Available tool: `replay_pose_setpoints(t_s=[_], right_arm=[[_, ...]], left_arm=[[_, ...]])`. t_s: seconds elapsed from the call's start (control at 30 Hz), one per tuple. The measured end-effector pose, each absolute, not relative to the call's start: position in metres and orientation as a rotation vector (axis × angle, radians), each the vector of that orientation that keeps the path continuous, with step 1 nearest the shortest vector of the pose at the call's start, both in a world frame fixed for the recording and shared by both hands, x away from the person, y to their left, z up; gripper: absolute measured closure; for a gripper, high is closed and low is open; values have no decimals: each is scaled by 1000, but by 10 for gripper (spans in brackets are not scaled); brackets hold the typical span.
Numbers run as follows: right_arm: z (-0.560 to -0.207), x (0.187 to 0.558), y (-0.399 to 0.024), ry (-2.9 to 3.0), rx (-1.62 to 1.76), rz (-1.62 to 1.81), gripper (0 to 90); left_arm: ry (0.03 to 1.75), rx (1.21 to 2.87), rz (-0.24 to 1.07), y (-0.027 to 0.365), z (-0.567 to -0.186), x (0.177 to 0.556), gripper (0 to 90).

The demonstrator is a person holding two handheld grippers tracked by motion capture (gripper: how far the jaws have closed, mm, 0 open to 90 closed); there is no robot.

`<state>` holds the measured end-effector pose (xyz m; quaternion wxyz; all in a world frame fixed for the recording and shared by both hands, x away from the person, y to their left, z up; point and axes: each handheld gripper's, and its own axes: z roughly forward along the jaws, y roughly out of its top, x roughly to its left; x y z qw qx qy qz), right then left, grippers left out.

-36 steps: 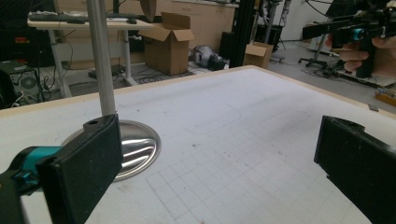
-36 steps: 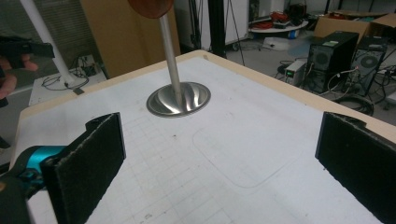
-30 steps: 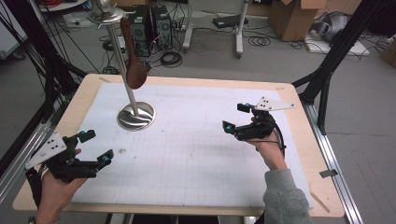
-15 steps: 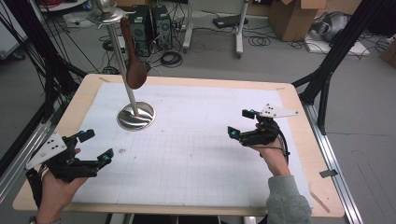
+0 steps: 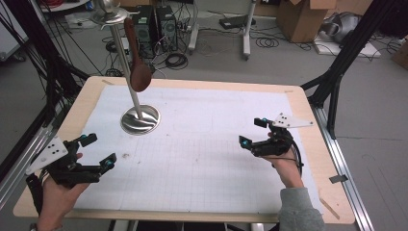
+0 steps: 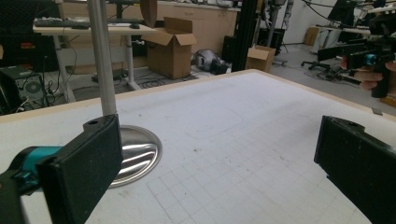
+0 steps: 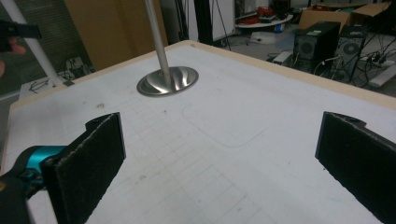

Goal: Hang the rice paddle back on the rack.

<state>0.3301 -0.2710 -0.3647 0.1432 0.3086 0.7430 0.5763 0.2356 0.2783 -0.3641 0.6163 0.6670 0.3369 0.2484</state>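
A metal stand with a round shiny base point(image 5: 139, 119) and a thin pole point(image 5: 122, 57) rises at the table's far left. A brown wooden spoon point(image 5: 139, 72) hangs from its top. My left gripper point(image 5: 99, 150) is held open near the front left edge, empty, with the base point(image 6: 135, 156) and pole point(image 6: 102, 60) just ahead of its jaws. My right gripper point(image 5: 252, 132) stands open and empty at the right side of the white mat, pointing left toward the stand's base point(image 7: 168, 80). Both pairs of jaws are spread wide with nothing between them.
A white gridded mat point(image 5: 202, 154) covers most of the wooden table point(image 5: 312, 144). Black frame struts point(image 5: 337, 72) stand at the table's corners. Cardboard boxes point(image 5: 298, 19), computer cases and cables lie on the floor beyond the far edge.
My right gripper has drifted a little toward the near edge and to the right. The left gripper and the stand have stayed put.
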Motion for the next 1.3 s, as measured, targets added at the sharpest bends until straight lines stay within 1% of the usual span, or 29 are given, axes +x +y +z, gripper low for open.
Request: replay_pose_setpoints(t_s=[0.3, 0.73, 0.87, 1.03, 1.13, 1.3], right_arm=[[-380, 322, -292, 2120, 947, 1660, 3], [-388, 305, -317, 2080, 1007, 1633, 3], [-391, 299, -324, 2043, 1034, 1671, 3], [-403, 291, -332, 2001, 1071, 1669, 3], [-410, 284, -338, 1952, 1097, 1726, 3], [-420, 278, -342, 1966, 1091, 1684, 3]], left_arm=[[780, 1536, 569, 279, -365, 236, 18], [789, 1538, 570, 280, -367, 236, 18], [790, 1540, 571, 279, -367, 236, 18], [790, 1540, 568, 279, -367, 235, 18], [771, 1541, 572, 277, -364, 234, 18], [785, 1548, 567, 277, -368, 236, 17]])
